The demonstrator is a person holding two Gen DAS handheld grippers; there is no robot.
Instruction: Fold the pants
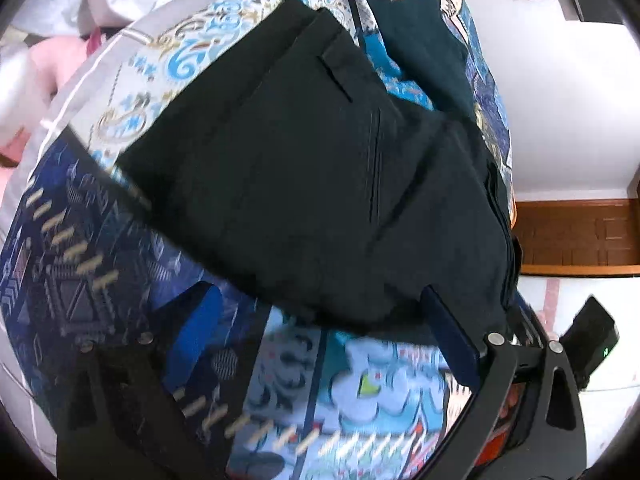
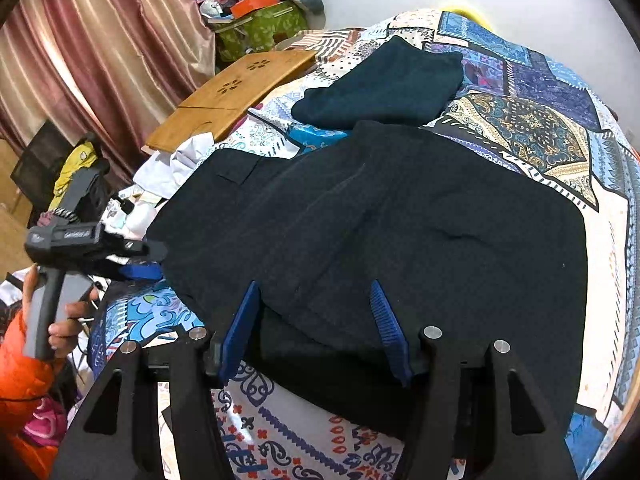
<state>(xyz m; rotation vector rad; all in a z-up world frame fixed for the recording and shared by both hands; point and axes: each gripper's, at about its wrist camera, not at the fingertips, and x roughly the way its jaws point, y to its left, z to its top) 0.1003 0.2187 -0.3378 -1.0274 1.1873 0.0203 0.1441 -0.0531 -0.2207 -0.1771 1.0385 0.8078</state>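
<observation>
Black pants (image 1: 304,168) lie folded over on the patterned bedspread (image 1: 380,392); they also fill the middle of the right wrist view (image 2: 400,216). My left gripper (image 1: 316,312) is open, its blue fingers (image 1: 452,336) wide apart at the near edge of the pants; it also shows at the left of the right wrist view (image 2: 140,260). My right gripper (image 2: 316,320) is open, its blue fingers (image 2: 240,328) resting on the near edge of the pants, with cloth lying between them.
A second dark folded garment (image 2: 384,84) lies beyond the pants. A wooden lap tray (image 2: 236,92) sits at the bed's far left edge, with white cloth (image 2: 168,168) and clutter below it. Curtains (image 2: 100,48) hang left. White wall (image 1: 560,100) and a wooden floor (image 1: 576,236) lie to the right.
</observation>
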